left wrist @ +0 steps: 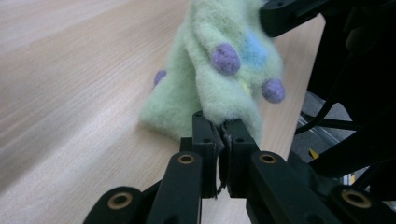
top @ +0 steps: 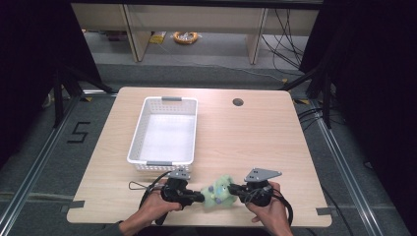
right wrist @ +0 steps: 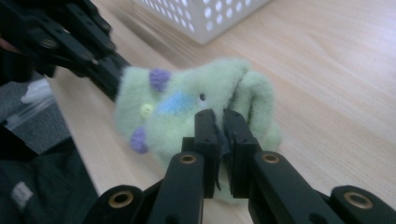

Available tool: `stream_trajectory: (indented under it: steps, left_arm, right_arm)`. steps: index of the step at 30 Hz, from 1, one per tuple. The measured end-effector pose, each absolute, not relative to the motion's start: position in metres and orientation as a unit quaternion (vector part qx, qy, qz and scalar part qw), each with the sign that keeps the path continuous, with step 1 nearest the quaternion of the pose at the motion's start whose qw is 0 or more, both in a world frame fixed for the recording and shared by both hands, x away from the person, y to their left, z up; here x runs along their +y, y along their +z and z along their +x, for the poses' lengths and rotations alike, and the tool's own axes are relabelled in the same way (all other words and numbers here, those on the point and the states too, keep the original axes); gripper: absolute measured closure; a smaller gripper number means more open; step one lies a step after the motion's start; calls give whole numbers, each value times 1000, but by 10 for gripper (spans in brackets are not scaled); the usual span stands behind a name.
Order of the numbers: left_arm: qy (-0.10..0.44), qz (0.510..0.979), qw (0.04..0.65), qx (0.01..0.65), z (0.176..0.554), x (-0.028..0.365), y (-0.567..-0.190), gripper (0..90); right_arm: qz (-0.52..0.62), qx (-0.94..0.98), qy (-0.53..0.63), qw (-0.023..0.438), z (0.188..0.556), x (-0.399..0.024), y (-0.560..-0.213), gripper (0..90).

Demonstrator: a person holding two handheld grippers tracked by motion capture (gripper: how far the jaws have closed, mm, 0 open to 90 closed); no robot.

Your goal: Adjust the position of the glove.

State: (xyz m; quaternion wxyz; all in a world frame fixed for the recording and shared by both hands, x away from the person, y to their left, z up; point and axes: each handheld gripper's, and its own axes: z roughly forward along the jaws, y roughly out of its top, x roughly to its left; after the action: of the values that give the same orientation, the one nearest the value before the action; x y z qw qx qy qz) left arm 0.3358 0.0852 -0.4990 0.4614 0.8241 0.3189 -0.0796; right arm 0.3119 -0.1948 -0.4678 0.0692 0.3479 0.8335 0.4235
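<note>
High view puts a pale green fuzzy sock [top: 219,191], dotted with purple, blue and yellow, bunched up between the two claws near the front edge of the wooden table [top: 255,142]. The left gripper [top: 197,197] comes at it from the left and the right gripper [top: 233,188] from the right, their tips facing each other across the fabric.

Left gripper view has the sock [left wrist: 219,79] rising directly ahead of the left gripper [left wrist: 223,128], whose jaws are pressed together with a fold of the green fleece pinched at their tips. Beyond the sock, at the upper right, the other claw's black jaw meets the fabric.

Right gripper view shows the sock [right wrist: 187,105] just in front of the right gripper [right wrist: 220,116]; its jaws are likewise squeezed together on a pinch of fleece, and the left claw's dark jaws reach into the sock's far side from the upper left.

A white perforated plastic basket [top: 139,132] stands beyond the left gripper, near it but apart from the sock, toward the far side of the table. One hand [top: 152,209] holds the left claw, and the other hand [top: 270,209] holds the right.
</note>
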Motion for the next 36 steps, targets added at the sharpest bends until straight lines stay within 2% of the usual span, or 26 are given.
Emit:
stream_trajectory:
  steps: [4, 10, 11, 15, 17, 19, 20, 21, 22, 23, 25, 27, 29, 32, 33, 36]
  left_arm:
    - [-83, 822, 459, 326, 340, 88, -498, 852]
    - [-94, 822, 447, 340, 347, 86, -508, 845]
    - [-88, 823, 443, 345, 346, 86, -507, 844]
    - [-85, 829, 437, 339, 347, 86, -510, 818]
    - [-83, 829, 435, 341, 347, 87, -512, 788]
    - [-77, 832, 429, 343, 346, 89, -511, 740]
    - [-64, 840, 424, 334, 344, 92, -508, 702]
    - [-64, 840, 424, 334, 344, 92, -508, 675]
    - [-65, 840, 423, 332, 343, 94, -507, 675]
    - [-70, 831, 430, 347, 341, 98, -503, 590]
    - [-69, 828, 436, 345, 340, 102, -499, 581]
    - [-57, 820, 445, 356, 339, 105, -494, 503]
    - [-48, 814, 448, 367, 337, 105, -489, 475]
    - [-58, 806, 452, 378, 336, 97, -490, 405]
    - [-64, 804, 452, 381, 337, 93, -491, 398]
    - [-71, 796, 445, 403, 338, 83, -497, 394]
  right_arm:
    - [354, 825, 436, 64, 298, -197, -459, 852]
    - [375, 824, 423, 39, 298, -194, -473, 846]
    - [367, 828, 421, 56, 301, -197, -475, 843]
    - [376, 828, 414, 42, 306, -199, -483, 807]
    - [376, 828, 414, 35, 307, -199, -486, 776]
    - [379, 828, 410, 48, 307, -199, -485, 703]
    - [381, 830, 405, 54, 308, -201, -482, 625]
    - [381, 830, 405, 54, 308, -201, -482, 625]
    - [377, 826, 415, 57, 309, -202, -482, 589]
    - [384, 819, 422, 64, 310, -205, -478, 521]
    - [391, 815, 421, 71, 310, -206, -476, 502]
    - [422, 803, 416, 63, 311, -211, -475, 469]
    - [409, 804, 426, 70, 314, -212, -478, 461]
    - [422, 799, 424, 51, 319, -206, -479, 432]
    - [433, 796, 421, 39, 318, -201, -479, 430]
    - [421, 804, 417, 45, 324, -197, -483, 427]
